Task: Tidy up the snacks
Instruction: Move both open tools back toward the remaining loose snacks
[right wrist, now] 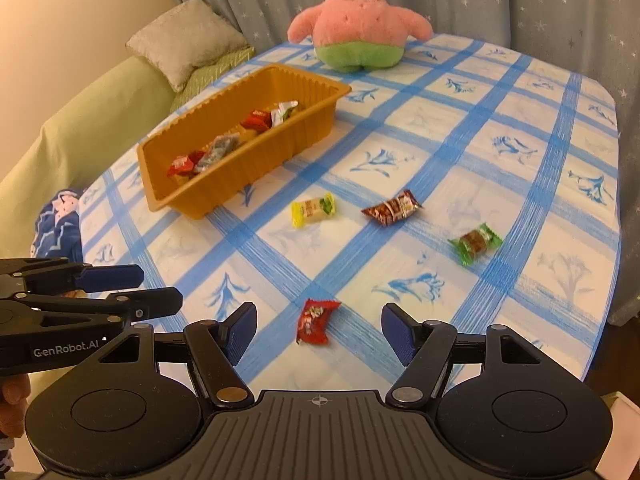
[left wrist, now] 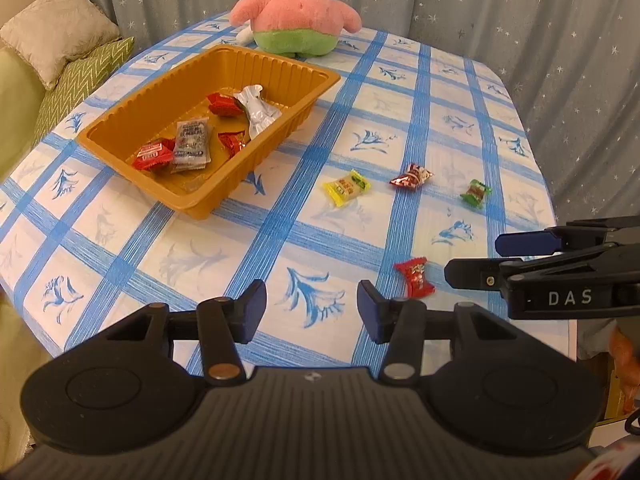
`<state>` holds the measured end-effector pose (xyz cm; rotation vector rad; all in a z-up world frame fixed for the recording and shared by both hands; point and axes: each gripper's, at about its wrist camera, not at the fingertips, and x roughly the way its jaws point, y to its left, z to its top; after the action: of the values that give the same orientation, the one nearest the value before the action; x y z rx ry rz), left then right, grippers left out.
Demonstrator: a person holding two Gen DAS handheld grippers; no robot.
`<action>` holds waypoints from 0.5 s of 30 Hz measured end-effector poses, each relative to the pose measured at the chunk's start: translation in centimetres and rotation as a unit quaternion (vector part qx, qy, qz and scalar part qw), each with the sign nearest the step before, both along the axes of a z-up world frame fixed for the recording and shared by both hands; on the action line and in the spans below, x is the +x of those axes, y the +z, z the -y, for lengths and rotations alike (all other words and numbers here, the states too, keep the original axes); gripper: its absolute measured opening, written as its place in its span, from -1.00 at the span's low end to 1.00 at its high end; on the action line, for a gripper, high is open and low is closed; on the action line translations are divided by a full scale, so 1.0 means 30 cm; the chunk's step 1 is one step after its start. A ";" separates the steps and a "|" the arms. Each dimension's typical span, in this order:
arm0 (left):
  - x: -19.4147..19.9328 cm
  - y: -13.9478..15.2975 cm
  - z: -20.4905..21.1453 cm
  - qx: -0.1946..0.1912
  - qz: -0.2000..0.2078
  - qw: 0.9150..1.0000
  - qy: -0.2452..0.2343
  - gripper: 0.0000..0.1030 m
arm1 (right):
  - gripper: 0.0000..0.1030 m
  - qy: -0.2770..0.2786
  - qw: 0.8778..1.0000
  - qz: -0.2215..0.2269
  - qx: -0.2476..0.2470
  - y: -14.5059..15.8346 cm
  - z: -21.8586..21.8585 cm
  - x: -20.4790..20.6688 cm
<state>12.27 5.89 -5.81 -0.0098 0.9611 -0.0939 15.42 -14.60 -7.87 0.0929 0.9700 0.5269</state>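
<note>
An orange tray (left wrist: 224, 196) (right wrist: 248, 164) sits on the checked tablecloth at the left and holds several wrapped snacks. Loose on the cloth lie a yellow candy (left wrist: 347, 187) (right wrist: 313, 210), a dark red candy (left wrist: 412, 177) (right wrist: 392, 207), a green candy (left wrist: 475, 193) (right wrist: 475, 242) and a bright red candy (left wrist: 415, 277) (right wrist: 316, 321). My left gripper (left wrist: 312, 304) (right wrist: 152, 285) hovers open over bare cloth, left of the bright red candy. My right gripper (right wrist: 320, 320) (left wrist: 480, 258) is open above that candy, which shows between its fingers, untouched.
A pink star plush (left wrist: 298, 12) (right wrist: 360, 20) stands at the table's far edge behind the tray. Cushions (left wrist: 56, 28) (right wrist: 188, 36) and a green sofa lie beyond the left edge. A starred curtain (left wrist: 540, 20) hangs around the back and right. A hand (right wrist: 16, 396) holds the left gripper.
</note>
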 end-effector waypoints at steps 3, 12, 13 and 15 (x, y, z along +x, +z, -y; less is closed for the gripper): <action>-0.005 -0.014 -0.002 0.003 -0.005 1.000 0.001 -0.01 | 0.34 0.000 1.000 -0.004 -0.009 -0.019 -0.005 -0.005; -0.012 -0.063 -0.026 0.012 -0.024 1.000 0.005 0.04 | 0.34 -0.001 1.000 -0.020 -0.017 -0.070 -0.025 -0.009; -0.011 -0.069 -0.029 0.012 -0.027 1.000 0.007 0.05 | 0.34 -0.003 1.000 -0.020 -0.018 -0.074 -0.027 -0.009; -0.007 -0.078 -0.038 0.012 -0.031 0.999 0.009 0.05 | 0.34 -0.005 1.000 -0.022 -0.018 -0.083 -0.032 -0.008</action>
<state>12.05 7.02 -8.14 0.0004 1.0246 -0.0665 15.19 -13.64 -10.35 0.0771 1.0215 0.4999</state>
